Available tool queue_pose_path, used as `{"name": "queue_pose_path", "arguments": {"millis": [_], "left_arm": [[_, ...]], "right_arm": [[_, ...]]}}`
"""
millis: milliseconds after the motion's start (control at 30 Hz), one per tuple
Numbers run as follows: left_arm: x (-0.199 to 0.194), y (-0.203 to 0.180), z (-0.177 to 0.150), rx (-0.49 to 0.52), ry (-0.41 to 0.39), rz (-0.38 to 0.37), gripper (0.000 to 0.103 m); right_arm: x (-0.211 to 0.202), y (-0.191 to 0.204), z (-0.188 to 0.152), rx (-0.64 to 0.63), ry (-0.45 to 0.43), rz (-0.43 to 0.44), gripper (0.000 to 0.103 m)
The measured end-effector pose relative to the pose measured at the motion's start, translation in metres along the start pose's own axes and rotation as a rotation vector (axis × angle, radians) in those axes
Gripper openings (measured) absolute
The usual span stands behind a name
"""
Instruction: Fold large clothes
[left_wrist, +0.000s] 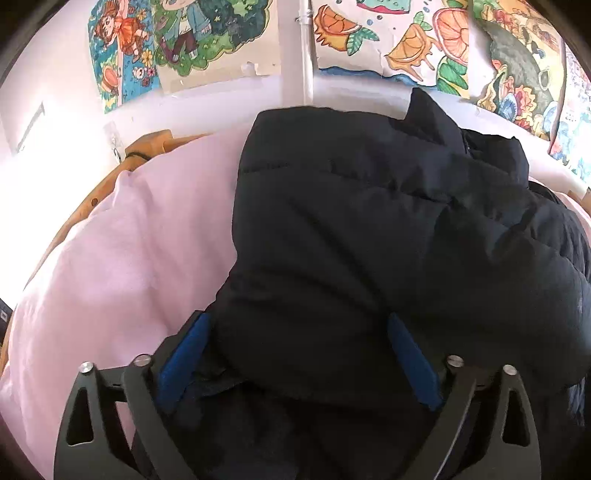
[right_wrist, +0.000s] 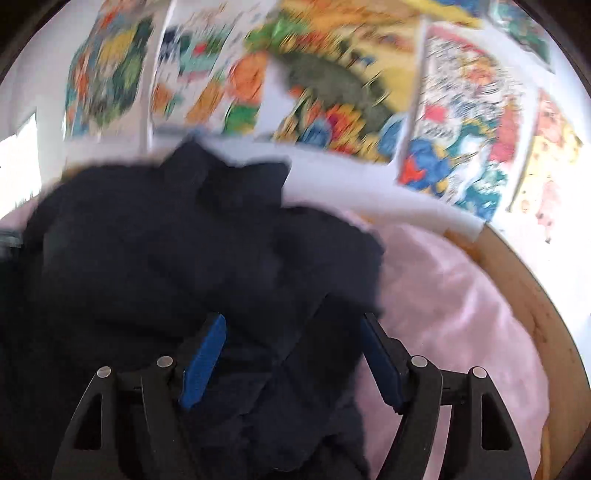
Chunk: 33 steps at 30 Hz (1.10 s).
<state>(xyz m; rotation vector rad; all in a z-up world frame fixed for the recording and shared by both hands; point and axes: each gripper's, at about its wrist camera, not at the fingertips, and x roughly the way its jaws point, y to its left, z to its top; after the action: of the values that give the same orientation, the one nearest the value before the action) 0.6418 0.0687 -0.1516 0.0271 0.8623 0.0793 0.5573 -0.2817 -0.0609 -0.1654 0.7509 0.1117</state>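
Observation:
A dark navy puffer jacket (left_wrist: 369, 221) lies bunched on a pink sheet (left_wrist: 129, 240). In the left wrist view my left gripper (left_wrist: 297, 319) stands open very wide, low over the jacket's near end. A puffy fold bulges up between its blue pads (left_wrist: 184, 354). The right wrist view is blurred. There the jacket (right_wrist: 166, 240) fills the left and middle, and my right gripper (right_wrist: 293, 317) is open above its near right edge. Dark cloth lies between and under its blue pads (right_wrist: 205, 362), and neither pad presses on it.
The pink sheet (right_wrist: 461, 314) covers a bed with a wooden frame (right_wrist: 546, 295) (left_wrist: 147, 142). A white padded strip (right_wrist: 388, 206) runs along the far edge by the wall. Colourful posters (left_wrist: 424, 40) and a white pipe (left_wrist: 306, 55) are on that wall.

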Motion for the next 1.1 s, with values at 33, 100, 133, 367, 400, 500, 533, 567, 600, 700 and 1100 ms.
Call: {"name": "queue_pose_path", "arguments": {"millis": [33, 100, 133, 367, 400, 500, 533, 567, 600, 700, 1100], "left_arm": [[0.003, 0.002, 0.000, -0.010, 0.006, -0.004, 0.102], [0.008, 0.007, -0.002, -0.035, 0.019, -0.036, 0.102], [0.009, 0.010, -0.003, -0.047, 0.023, -0.049, 0.102], [0.012, 0.022, -0.007, -0.097, 0.037, -0.110, 0.102], [0.011, 0.022, -0.007, -0.096, 0.035, -0.110, 0.102], [0.004, 0.025, -0.009, -0.105, 0.030, -0.112, 0.102], [0.001, 0.026, -0.010, -0.109, 0.027, -0.114, 0.102], [-0.001, 0.027, -0.010, -0.114, 0.023, -0.117, 0.102], [-0.005, 0.028, -0.011, -0.120, 0.017, -0.120, 0.102], [-0.016, 0.027, -0.013, -0.120, 0.004, -0.132, 0.102], [-0.068, -0.015, 0.012, 0.061, -0.031, -0.251, 0.102]], "right_arm": [[0.008, -0.001, -0.002, 0.006, 0.022, 0.007, 0.072], [0.020, -0.006, -0.004, 0.031, 0.057, 0.029, 0.074], [0.023, -0.011, -0.005, 0.051, 0.065, 0.034, 0.080], [0.028, -0.036, -0.015, 0.187, 0.094, 0.106, 0.098], [0.027, -0.037, -0.016, 0.198, 0.095, 0.112, 0.099], [0.021, -0.038, -0.018, 0.213, 0.077, 0.117, 0.099], [0.019, -0.039, -0.017, 0.215, 0.070, 0.118, 0.099], [0.018, -0.039, -0.017, 0.216, 0.067, 0.117, 0.099], [0.016, -0.039, -0.017, 0.216, 0.065, 0.116, 0.099], [0.013, -0.038, -0.016, 0.210, 0.064, 0.117, 0.100], [-0.029, -0.043, 0.013, 0.118, -0.011, 0.196, 0.100]]}}
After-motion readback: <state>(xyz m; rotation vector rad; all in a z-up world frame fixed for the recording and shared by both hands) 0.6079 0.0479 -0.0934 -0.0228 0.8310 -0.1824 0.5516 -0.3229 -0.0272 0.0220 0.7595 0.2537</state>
